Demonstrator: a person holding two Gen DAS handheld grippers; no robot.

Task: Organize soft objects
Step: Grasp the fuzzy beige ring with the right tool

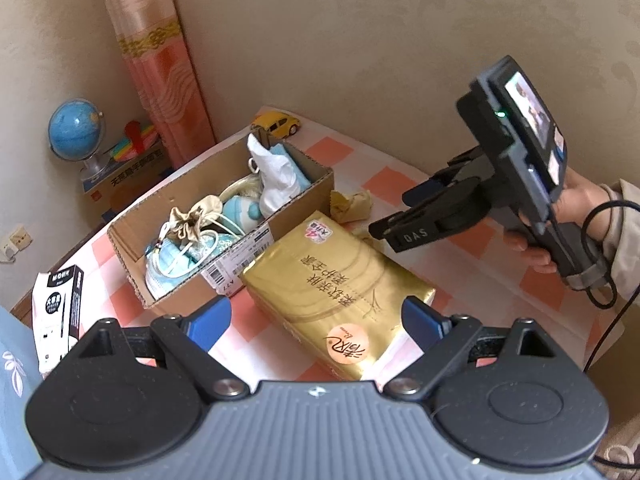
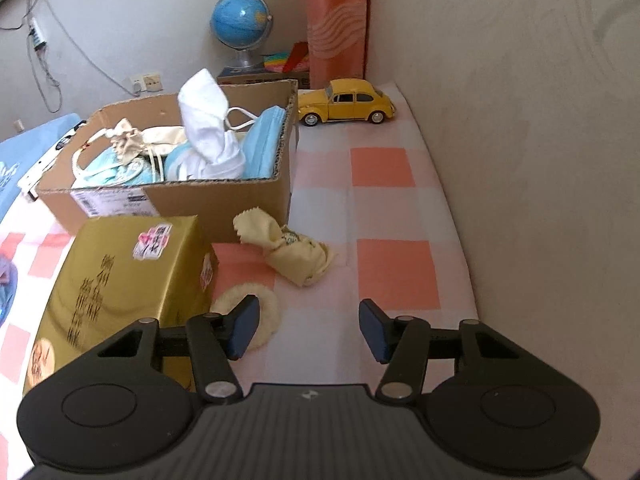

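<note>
1. Hidden from full view: the round cream puff lies partly behind the left pad of the right claw and against the gold tissue pack, whose near end runs under the claw's body. In the left wrist view the same pack's near corner is cut off by the left claw, and the print on it cannot be read at this angle.
2. The count: one cardboard box, one gold pack, one crumpled yellow cloth, one puff, one yellow toy car and one blue globe. The box holds a tangle of blue masks, a white cloth and a beige pouch; how many masks cannot be told.
3. Position: the yellow cloth sits on the checked tabletop, just in front of the box and ahead of the right claw, apart from its pads. The right claw stands released with nothing between its pads. The left claw is spread wide on either side of the gold pack's near end, not pressing it.
4. A hand grips the right claw's handle in the left wrist view.
</note>
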